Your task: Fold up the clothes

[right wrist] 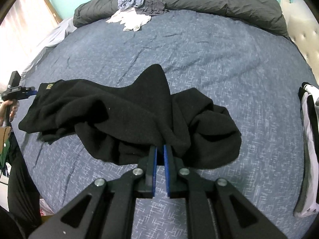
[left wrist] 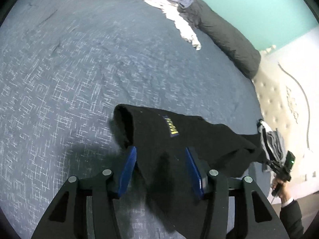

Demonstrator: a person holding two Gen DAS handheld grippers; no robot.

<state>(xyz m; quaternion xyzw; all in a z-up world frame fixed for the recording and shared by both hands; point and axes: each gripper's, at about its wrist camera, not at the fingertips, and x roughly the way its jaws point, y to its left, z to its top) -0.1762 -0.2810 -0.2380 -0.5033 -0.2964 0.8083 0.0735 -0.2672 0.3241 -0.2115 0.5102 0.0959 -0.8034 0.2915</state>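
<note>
On the blue bed (right wrist: pixel 199 59), at 6 o'clock, a black garment (right wrist: pixel 129 119) is lying bunched; the right gripper (right wrist: pixel 159 149) is pinching it, the left gripper (left wrist: pixel 159 155) is spread around its edge.

The black garment (right wrist: pixel 127 117) is bunched up, so you cannot tell what kind of clothing it is. Its small yellow label (left wrist: pixel 173 128) is too blurry to read. In the right wrist view, folds of the cloth hide the tips of the right gripper (right wrist: pixel 160 149). In the left wrist view, the cloth runs off the bottom of the picture. Near the bed's (right wrist: pixel 219 63) right edge, a stack of clothes (right wrist: pixel 309 139) is cut off by the side of the picture. At the far edge, a pile of clothes (right wrist: pixel 137 10) is too tangled to count. The person's hand (right wrist: pixel 6 109) is half cut off.
</note>
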